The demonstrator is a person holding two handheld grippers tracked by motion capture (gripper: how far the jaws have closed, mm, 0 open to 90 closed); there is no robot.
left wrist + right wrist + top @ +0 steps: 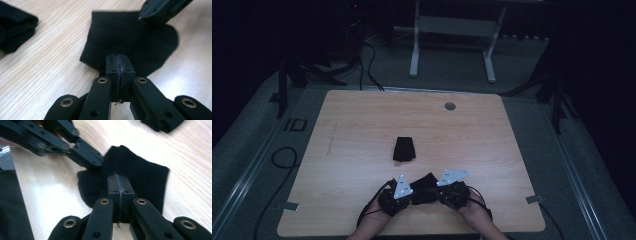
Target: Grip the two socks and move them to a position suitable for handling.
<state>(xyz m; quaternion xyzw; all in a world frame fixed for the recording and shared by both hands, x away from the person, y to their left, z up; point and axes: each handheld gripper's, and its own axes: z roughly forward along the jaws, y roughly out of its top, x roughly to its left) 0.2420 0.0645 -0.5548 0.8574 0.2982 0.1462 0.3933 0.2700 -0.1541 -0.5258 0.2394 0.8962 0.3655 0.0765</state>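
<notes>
Black fabric, a small sock [424,188], lies flat on the wooden table [362,130] near the front edge, right between both tools. Left gripper [406,192] has its jaws pressed together over the sock's edge, and the gripper view shows the pads meeting with cloth at the seam. Right gripper [438,191] is likewise clamped tight on the opposite side. Beyond them, a second folded black sock [404,149] sits apart, mid-table.

sock [424,188] between tongs – another [404,149] behind
</notes>
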